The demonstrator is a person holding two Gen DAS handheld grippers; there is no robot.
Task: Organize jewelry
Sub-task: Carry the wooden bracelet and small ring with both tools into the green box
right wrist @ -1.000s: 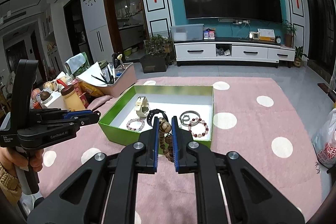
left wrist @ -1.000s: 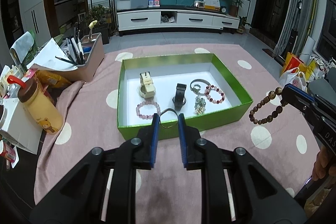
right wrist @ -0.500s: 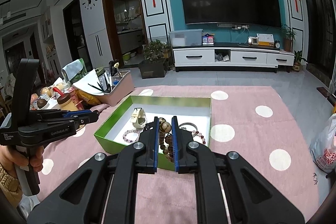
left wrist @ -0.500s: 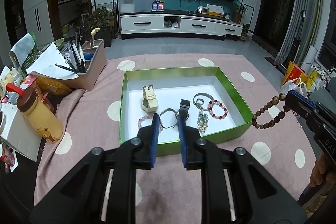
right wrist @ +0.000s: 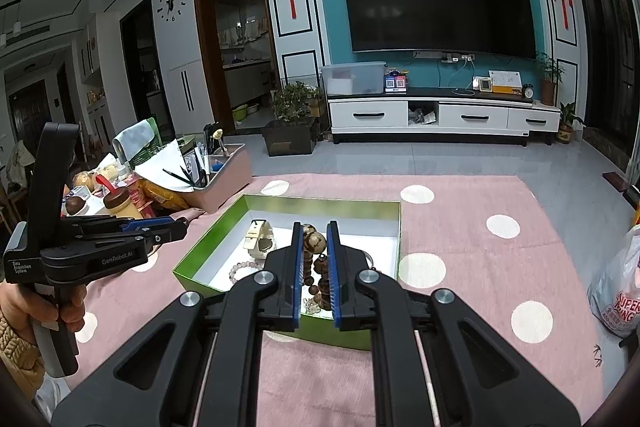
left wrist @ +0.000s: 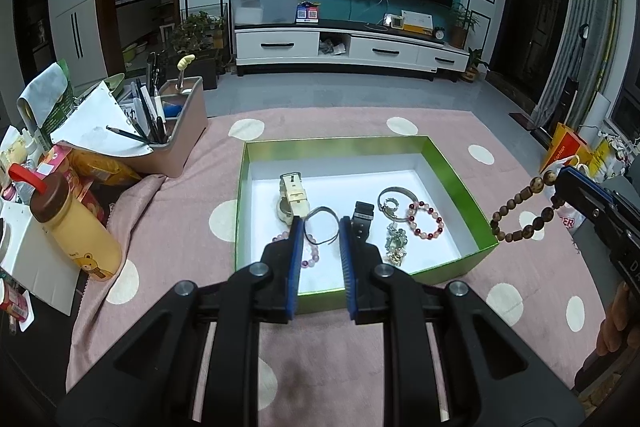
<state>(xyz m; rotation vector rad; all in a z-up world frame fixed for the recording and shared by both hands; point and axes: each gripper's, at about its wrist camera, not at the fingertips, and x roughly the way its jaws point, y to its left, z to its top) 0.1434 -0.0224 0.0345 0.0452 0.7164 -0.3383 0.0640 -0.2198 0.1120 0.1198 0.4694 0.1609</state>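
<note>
A green box (left wrist: 460,183) with a white floor sits on the pink dotted cloth and holds a cream watch (left wrist: 292,197), a black watch (left wrist: 362,215), a pink bead bracelet (left wrist: 310,253), a red bead bracelet (left wrist: 426,221) and silver pieces (left wrist: 394,201). My left gripper (left wrist: 320,227) is shut on a thin dark ring bracelet (left wrist: 320,225) above the box's near part. My right gripper (right wrist: 314,231) is shut on a brown wooden bead bracelet (right wrist: 314,243); the bracelet hangs beside the box's right wall in the left wrist view (left wrist: 520,215).
A pink organizer with pens (left wrist: 172,135), a yellow bottle with a brown cap (left wrist: 76,227), snack packets and a white carton stand left of the box. A plastic bag (right wrist: 616,291) lies at the right. A TV stand (left wrist: 348,47) is far behind.
My left gripper moved forward over the box with the thin bracelet. My right gripper rose a little and came nearer the box with the wooden beads.
</note>
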